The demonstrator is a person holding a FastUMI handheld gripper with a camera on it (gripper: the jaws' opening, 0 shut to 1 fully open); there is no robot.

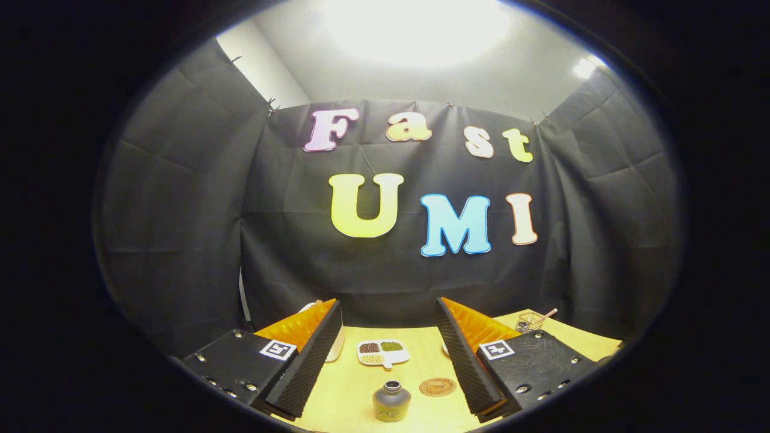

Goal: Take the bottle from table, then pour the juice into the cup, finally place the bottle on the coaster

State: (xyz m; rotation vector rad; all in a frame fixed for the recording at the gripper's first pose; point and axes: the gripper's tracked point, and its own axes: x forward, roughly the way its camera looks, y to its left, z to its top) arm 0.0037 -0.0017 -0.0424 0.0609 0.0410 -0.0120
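A small grey bottle [391, 402] with an open neck stands upright on the wooden table [355, 385], between my two fingers and low in the gap. A round brown coaster [438, 386] lies flat just to its right, close to the right finger. My gripper [388, 346] is open wide, held above the table, with nothing between its fingers but air. The fingers [310, 361] flank the bottle without touching it. A pale rounded edge, partly hidden behind the left finger [335, 346], may be the cup; I cannot tell.
A white divided dish [382, 352] holding brown, green and yellow bits sits beyond the bottle, mid-table. A small wire basket [530, 322] with a stick in it stands at the far right. Black cloth walls close the booth behind and on both sides.
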